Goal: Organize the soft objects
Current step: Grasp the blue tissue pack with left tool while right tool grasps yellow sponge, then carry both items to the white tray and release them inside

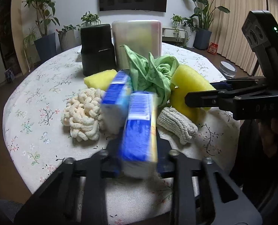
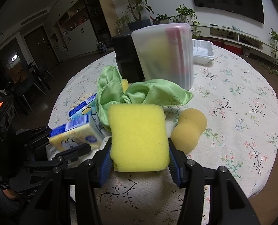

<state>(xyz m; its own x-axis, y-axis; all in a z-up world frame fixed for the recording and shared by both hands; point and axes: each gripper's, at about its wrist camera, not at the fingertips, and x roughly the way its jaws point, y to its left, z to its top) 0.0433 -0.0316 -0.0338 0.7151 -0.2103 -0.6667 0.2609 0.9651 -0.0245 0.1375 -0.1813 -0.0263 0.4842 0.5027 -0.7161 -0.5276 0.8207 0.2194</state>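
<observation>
Left jaws tight on a blurred tissue pack (image 1: 139,129) (right jaws pinching the yellow sponge (image 2: 138,136)).

The left gripper (image 1: 139,161) is clamping a blurred blue tissue pack (image 1: 140,129) in its jaws above the floral counter (image 1: 37,112), while a second pack (image 1: 116,97) is lying against a cream chenille cloth (image 1: 82,114)
</observation>
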